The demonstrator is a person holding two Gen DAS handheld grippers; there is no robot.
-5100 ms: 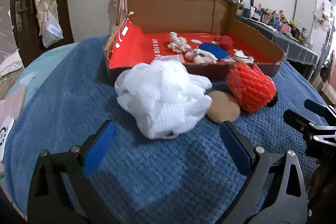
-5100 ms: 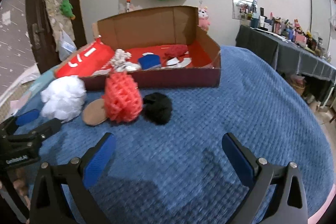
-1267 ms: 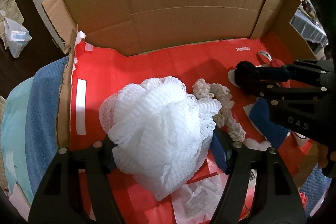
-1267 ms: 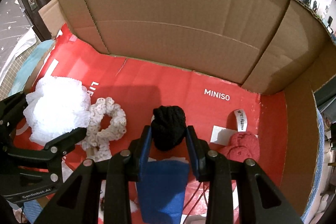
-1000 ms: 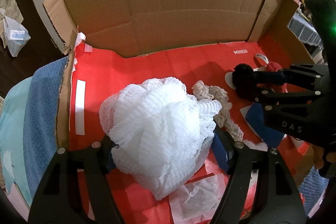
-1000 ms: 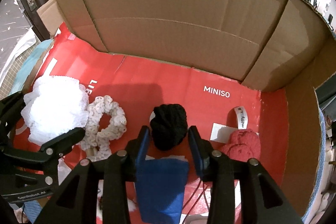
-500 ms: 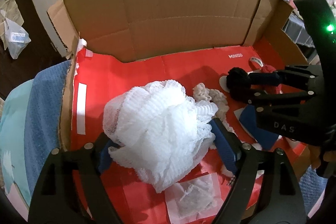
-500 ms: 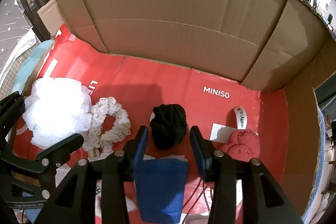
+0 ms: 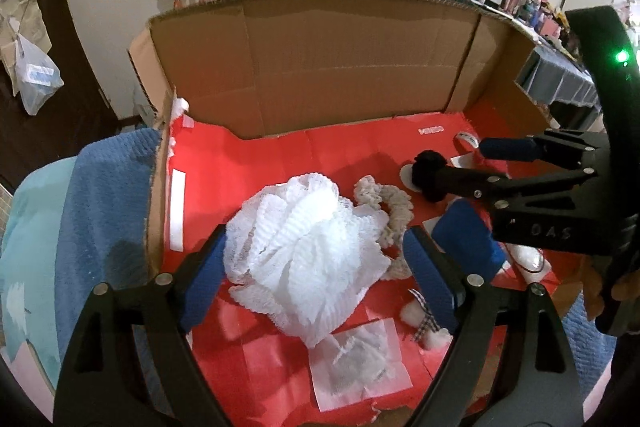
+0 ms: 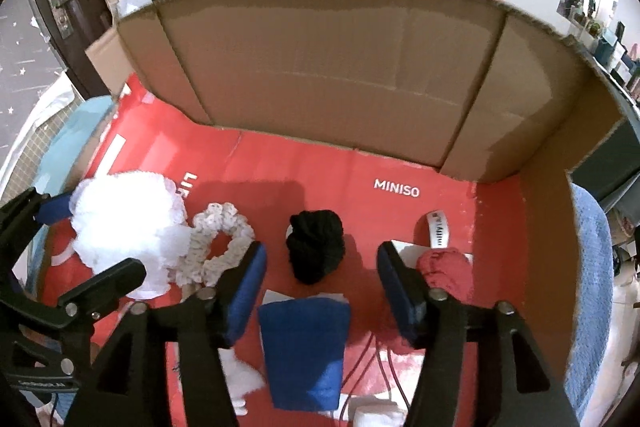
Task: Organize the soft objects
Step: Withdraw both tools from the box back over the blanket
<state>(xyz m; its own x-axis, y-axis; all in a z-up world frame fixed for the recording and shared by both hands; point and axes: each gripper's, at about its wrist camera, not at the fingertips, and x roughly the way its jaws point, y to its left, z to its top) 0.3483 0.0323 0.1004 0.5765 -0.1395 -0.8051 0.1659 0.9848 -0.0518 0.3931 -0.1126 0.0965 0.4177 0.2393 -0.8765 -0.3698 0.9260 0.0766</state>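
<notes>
The white mesh puff (image 9: 304, 251) lies on the red floor of the cardboard box (image 9: 320, 67). My left gripper (image 9: 316, 267) is open, its blue pads on either side of the puff and apart from it. The black pom-pom (image 10: 316, 247) lies on the red floor mid-box. My right gripper (image 10: 322, 281) is open, its pads just behind and beside the pom-pom. The puff (image 10: 128, 227) and left gripper fingers (image 10: 100, 283) show at the left of the right wrist view. The right gripper fingers (image 9: 504, 183) show at the right of the left wrist view.
Also in the box: a cream scrunchie (image 10: 222, 247), a blue cloth (image 10: 306, 347), a dark red knit piece (image 10: 446, 271), white paper (image 9: 360, 363) and small white bits. The box walls (image 10: 340, 67) rise behind. Blue blanket (image 9: 100, 207) lies around the box.
Both grippers have opened and drawn back and up. The white puff and the black pom-pom have been let go and now rest on the box floor.
</notes>
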